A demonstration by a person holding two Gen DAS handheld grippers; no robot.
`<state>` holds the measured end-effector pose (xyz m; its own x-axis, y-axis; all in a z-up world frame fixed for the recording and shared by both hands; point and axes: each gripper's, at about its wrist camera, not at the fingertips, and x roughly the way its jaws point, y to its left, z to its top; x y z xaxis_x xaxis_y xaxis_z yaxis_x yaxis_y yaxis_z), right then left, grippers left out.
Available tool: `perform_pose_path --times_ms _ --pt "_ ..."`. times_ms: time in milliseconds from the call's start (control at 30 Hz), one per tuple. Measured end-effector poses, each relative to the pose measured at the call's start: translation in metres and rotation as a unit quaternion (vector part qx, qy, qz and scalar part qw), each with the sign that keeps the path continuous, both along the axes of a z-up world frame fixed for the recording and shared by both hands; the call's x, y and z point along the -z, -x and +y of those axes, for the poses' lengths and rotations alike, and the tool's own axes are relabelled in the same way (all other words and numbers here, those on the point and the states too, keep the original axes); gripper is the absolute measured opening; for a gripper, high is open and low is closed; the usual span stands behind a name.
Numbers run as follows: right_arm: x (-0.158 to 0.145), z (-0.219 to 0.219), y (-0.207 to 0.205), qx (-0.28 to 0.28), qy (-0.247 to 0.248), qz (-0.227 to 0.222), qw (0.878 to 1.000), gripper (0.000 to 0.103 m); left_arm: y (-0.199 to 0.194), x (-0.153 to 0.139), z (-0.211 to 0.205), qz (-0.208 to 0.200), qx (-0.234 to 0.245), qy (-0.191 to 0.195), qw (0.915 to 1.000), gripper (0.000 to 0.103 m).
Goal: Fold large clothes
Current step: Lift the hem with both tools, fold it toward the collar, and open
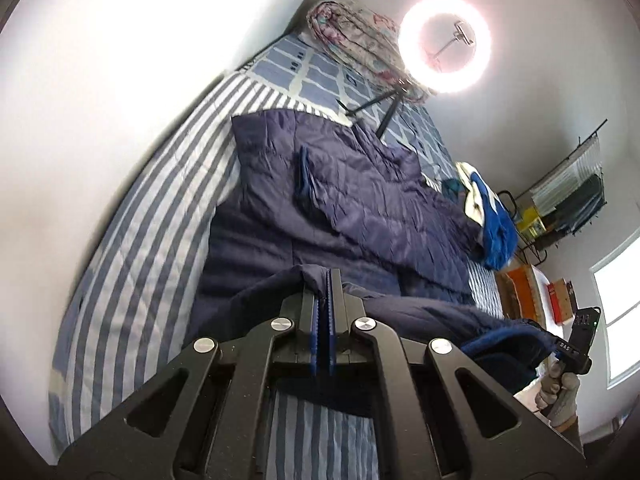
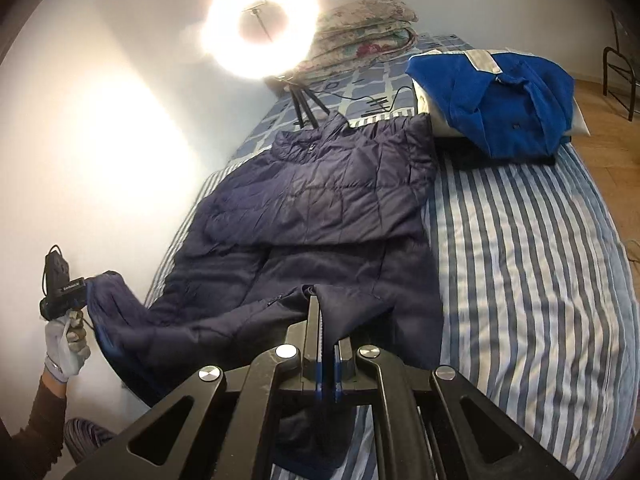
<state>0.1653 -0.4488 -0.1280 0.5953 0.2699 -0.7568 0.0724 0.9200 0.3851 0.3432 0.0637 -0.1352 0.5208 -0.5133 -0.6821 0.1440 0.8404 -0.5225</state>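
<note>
Both tongs clamped on the navy puffer jacket hem. Left gripper (image 1: 323, 276): fingers together, hem fabric pinched between the blue pads, seen close in the left wrist view. Right gripper (image 2: 320, 304): fingers together on a hem fold at the near edge, dark fabric draped over the tips.

Largest to smallest:
Bed (image 2: 520, 260), blue-and-white striped sheet, fills most of both views; white wall runs along its left side.
Navy puffer jacket (image 2: 320, 208) lies spread on the bed, collar at the far end, hem at the near end, lifted off the sheet where both grippers hold it. In the right wrist view the near-left hem corner hangs from the left gripper (image 2: 76, 286), beyond the bed's left edge, held by a gloved hand (image 2: 66, 344). In the left wrist view the near-right part of the hem runs to the right gripper (image 1: 560, 350), with a gloved hand (image 1: 558, 392) under it.
Folded floral quilt (image 2: 360, 36) at the far end of the bed.
Blue garment (image 2: 500, 96) with white trim, on a white pillow (image 2: 576, 118), far right, just beside the jacket's shoulder.
Ring light (image 2: 260, 26) on a small tripod, lit, far end near the quilt, cable trailing on the checked cover.
Metal rack (image 1: 568, 196) far right, blurry.
</note>
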Motion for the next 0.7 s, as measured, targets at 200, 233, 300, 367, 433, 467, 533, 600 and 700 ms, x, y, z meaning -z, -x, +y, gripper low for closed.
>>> perform_pose_path --times_ms 200,233,300,367,433,467,533,600,700 --pt "0.018 -0.020 -0.054 0.022 0.000 0.018 1.000 0.000 -0.055 0.012 -0.018 -0.004 -0.009 -0.031 0.9995 0.001" --pt "0.022 -0.021 -0.060 0.023 0.002 0.022 0.999 0.000 -0.062 0.015 -0.021 -0.003 -0.012 -0.037 0.9992 0.001" --pt "0.035 -0.026 -0.079 0.029 0.005 0.034 0.999 0.000 -0.082 0.025 -0.028 0.002 -0.015 -0.051 0.9986 0.000" --pt "0.047 -0.030 -0.096 0.034 0.008 0.045 0.998 0.000 -0.098 0.035 -0.035 0.005 -0.018 -0.067 0.9976 0.001" --pt "0.057 -0.033 -0.106 0.037 0.010 0.054 0.998 0.000 -0.112 0.046 -0.039 0.013 -0.020 -0.075 0.9969 0.000" --pt "0.064 -0.035 -0.113 0.040 0.012 0.061 0.997 0.000 -0.118 0.051 -0.040 0.016 -0.023 -0.076 0.9967 0.000" --pt "0.077 -0.038 -0.125 0.044 0.019 0.077 0.996 0.000 -0.129 0.063 -0.044 0.026 -0.025 -0.083 0.9959 0.000" --pt "0.090 -0.041 -0.134 0.047 0.021 0.089 0.995 0.000 -0.137 0.073 -0.048 0.029 -0.025 -0.092 0.9950 0.000" --pt "0.100 -0.044 -0.140 0.046 0.018 0.095 0.994 0.001 -0.144 0.083 -0.051 0.034 -0.022 -0.093 0.9949 0.000"
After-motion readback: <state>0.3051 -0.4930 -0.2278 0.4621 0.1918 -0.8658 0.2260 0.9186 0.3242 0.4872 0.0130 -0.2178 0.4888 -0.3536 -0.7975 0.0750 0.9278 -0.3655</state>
